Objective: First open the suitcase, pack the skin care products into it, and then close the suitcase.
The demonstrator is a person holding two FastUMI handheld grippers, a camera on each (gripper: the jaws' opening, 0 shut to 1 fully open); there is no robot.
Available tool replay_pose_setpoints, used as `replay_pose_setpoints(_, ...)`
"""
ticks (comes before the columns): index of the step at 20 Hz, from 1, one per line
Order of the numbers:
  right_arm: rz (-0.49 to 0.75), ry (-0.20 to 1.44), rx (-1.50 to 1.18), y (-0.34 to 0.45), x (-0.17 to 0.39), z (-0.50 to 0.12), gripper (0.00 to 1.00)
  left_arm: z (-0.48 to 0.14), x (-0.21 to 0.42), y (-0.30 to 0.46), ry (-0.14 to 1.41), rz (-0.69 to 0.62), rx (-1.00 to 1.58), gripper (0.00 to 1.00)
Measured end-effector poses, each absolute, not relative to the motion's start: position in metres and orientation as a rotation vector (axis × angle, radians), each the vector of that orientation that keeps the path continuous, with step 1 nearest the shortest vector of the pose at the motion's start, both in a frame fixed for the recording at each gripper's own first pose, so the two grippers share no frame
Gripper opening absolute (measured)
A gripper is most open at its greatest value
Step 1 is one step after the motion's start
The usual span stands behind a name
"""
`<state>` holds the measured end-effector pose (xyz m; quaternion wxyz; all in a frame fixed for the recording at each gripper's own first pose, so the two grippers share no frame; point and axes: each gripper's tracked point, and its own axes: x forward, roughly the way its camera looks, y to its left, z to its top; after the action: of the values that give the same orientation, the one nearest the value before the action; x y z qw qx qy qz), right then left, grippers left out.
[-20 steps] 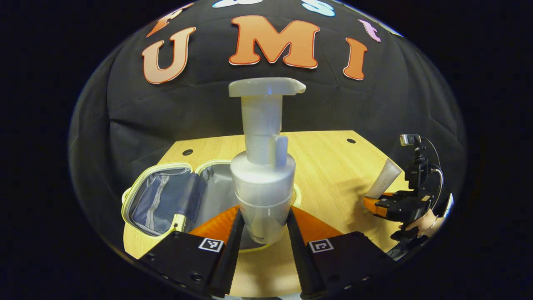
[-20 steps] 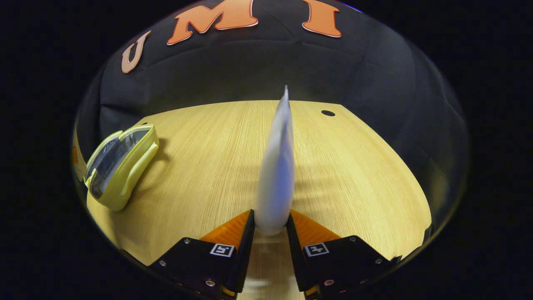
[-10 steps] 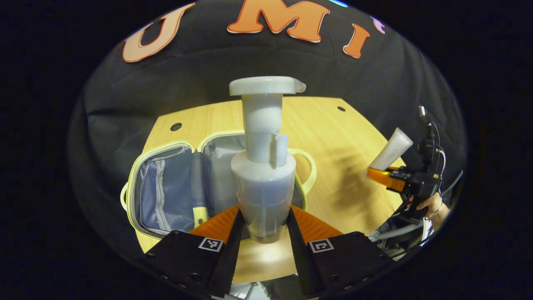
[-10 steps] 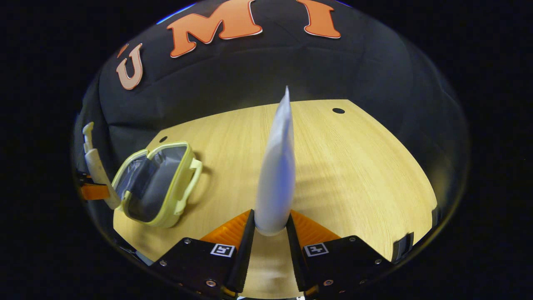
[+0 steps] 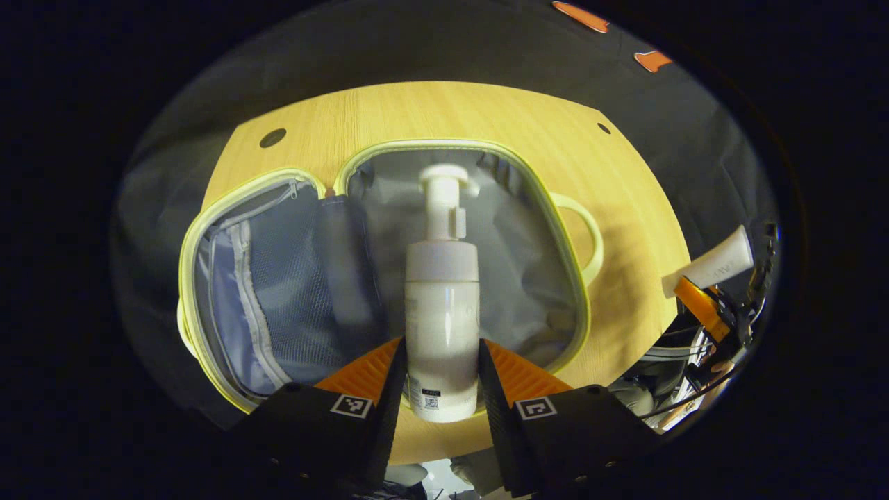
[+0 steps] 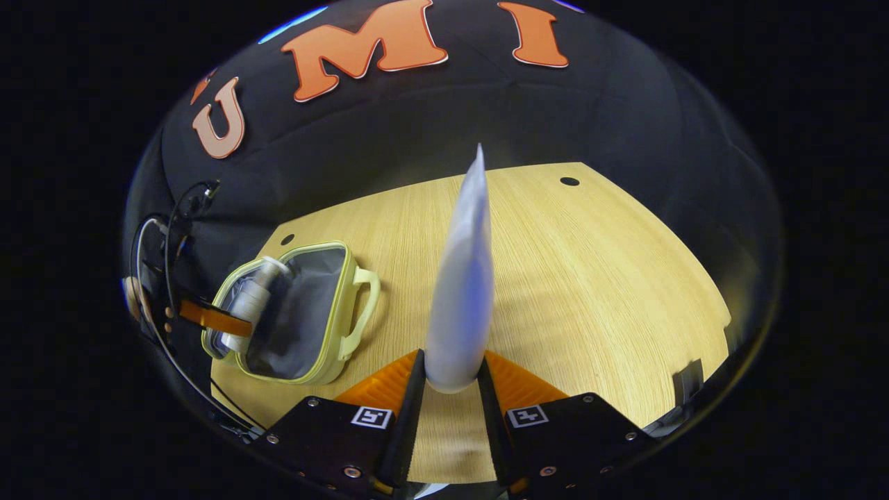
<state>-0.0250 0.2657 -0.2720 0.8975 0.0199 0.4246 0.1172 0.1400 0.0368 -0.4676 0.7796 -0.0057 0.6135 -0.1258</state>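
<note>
Suitcase (image 5: 229, 278) is lying wide open on the worktop (image 5: 625, 208). Left tongs (image 5: 442, 382) are clamped on the white pump bottle (image 5: 442, 305), holding it right over the grey lined half, pump end pointing away. Right tongs (image 6: 450, 378) are off to the side, clamped on a white tube (image 6: 462, 278) above bare worktop.

A light wooden table (image 6: 597, 278) with small round holes (image 6: 569, 181); black cloth wall (image 6: 417, 132) behind it.

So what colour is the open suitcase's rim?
Pale yellow-green, clearest in the left gripper view on the open suitcase.
</note>
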Motion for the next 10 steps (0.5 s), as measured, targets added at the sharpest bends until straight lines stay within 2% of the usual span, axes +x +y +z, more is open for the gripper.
replay_pose_setpoints(4, 0.229, 0.904, 0.017, 0.265, -0.029, -0.274, 0.46, -0.496, 0.145, 0.031, 1.368, -0.280, -0.037, 0.60)
replay_pose_setpoints(10, 0.249, 0.898, 0.000, 0.281, -0.023, -0.266, 0.46, -0.506, 0.148, 0.024, 1.372, -0.279, -0.055, 0.60)
